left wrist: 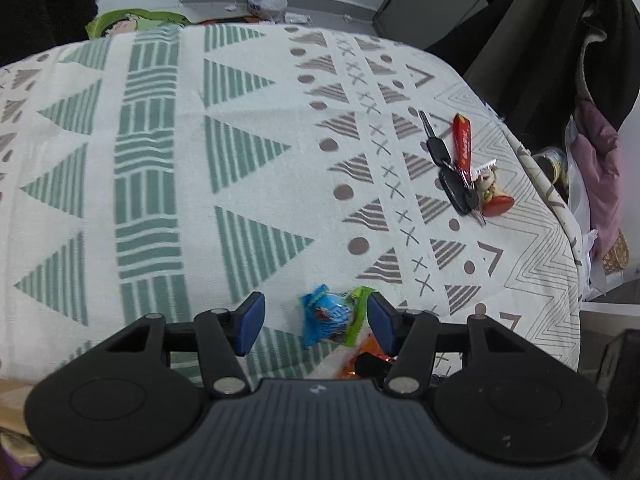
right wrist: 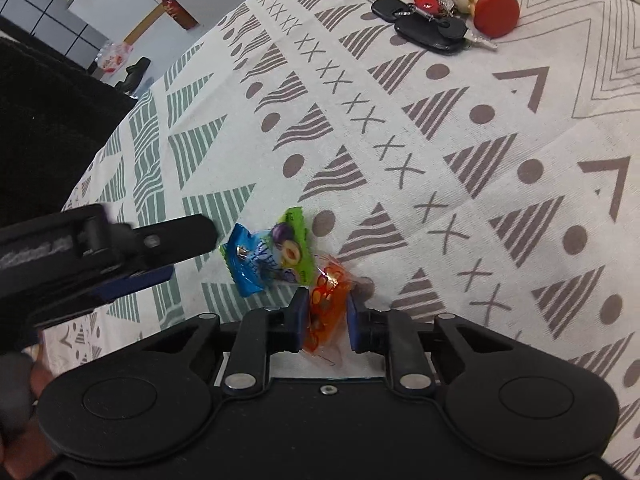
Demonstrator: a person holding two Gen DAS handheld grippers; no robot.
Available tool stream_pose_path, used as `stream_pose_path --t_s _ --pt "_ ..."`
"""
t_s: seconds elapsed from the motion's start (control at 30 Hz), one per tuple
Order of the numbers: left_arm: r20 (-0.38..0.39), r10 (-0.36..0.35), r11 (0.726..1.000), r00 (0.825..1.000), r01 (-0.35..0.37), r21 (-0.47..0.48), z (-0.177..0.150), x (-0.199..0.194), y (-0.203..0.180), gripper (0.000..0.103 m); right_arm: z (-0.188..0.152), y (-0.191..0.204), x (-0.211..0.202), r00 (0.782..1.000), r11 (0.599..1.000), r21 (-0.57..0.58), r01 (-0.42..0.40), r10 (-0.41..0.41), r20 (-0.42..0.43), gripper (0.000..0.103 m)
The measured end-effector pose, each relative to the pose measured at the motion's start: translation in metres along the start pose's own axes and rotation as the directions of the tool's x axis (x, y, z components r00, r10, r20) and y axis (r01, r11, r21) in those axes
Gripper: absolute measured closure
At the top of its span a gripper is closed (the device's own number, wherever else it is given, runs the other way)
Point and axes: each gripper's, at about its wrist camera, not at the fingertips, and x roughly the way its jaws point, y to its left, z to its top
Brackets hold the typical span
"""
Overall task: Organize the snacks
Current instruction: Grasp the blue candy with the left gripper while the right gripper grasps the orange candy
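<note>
Pads of my right gripper [right wrist: 327, 320] sat on either side of the orange candy [right wrist: 329, 300], close against its wrapper and seemingly pinching it, though I could not tell how firmly. The candy lay on the tablecloth [right wrist: 460, 200], its far end poking out beyond the pads.

My left gripper [left wrist: 312, 322] was spread wide, clasping nothing. Between its blue pads lay the blue candy [left wrist: 326, 316], with the green candy [left wrist: 358, 312] touching it on the right and brushing the right pad. From the right wrist view, that left gripper [right wrist: 176, 248] came in from the left, its tip just beside the blue candy [right wrist: 250, 264]; the green candy [right wrist: 294, 240] overlapped the blue one, and the orange one lay just beside both.

All three candies clustered near the tabletop's near edge. Well apart from them, towards the far right edge, lay a bunch of keys [left wrist: 456, 172] with a red strap [left wrist: 463, 144] and a small figurine [left wrist: 494, 196]. Beyond that edge hung dark clothing [left wrist: 580, 40] and a pink garment [left wrist: 600, 160].
</note>
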Motion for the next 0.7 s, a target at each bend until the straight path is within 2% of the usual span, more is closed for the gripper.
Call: stream_pose_path --t_s 0.23,0.4,0.43,0.5,0.63,0.7 --pt "-0.027 0.007 1.000 1.000 -0.007 0.008 -0.005 0.022 -0.013 0.047 0.000 -0.015 -0.015 0.999 0.998 -0.036 0.043 -0.042 0.009 0.085" --pt "-0.038 0.037 0.999 0.999 -0.038 -0.004 -0.010 0.038 -0.018 0.049 -0.002 -0.025 -0.023 0.996 0.993 -0.067 0.094 -0.092 0.020 0.085" --pt "-0.043 0.044 0.999 0.998 -0.044 -0.016 -0.011 0.041 -0.017 0.053 -0.002 -0.027 -0.025 0.994 0.991 -0.073 0.109 -0.108 0.025 0.085" --pt "-0.057 0.048 0.998 0.997 -0.050 -0.041 -0.013 0.046 -0.016 0.075 -0.003 -0.030 -0.027 0.991 0.988 -0.080 0.133 -0.131 0.031 0.083" --pt "-0.037 0.055 0.997 0.998 -0.057 -0.059 -0.017 0.045 -0.014 0.077 -0.004 -0.034 -0.025 0.990 0.988 -0.061 0.140 -0.139 0.025 0.077" --pt "-0.026 0.060 0.996 0.998 -0.062 -0.063 -0.019 0.041 -0.013 0.078 -0.005 -0.034 -0.021 0.991 0.989 -0.064 0.135 -0.134 0.022 0.077"
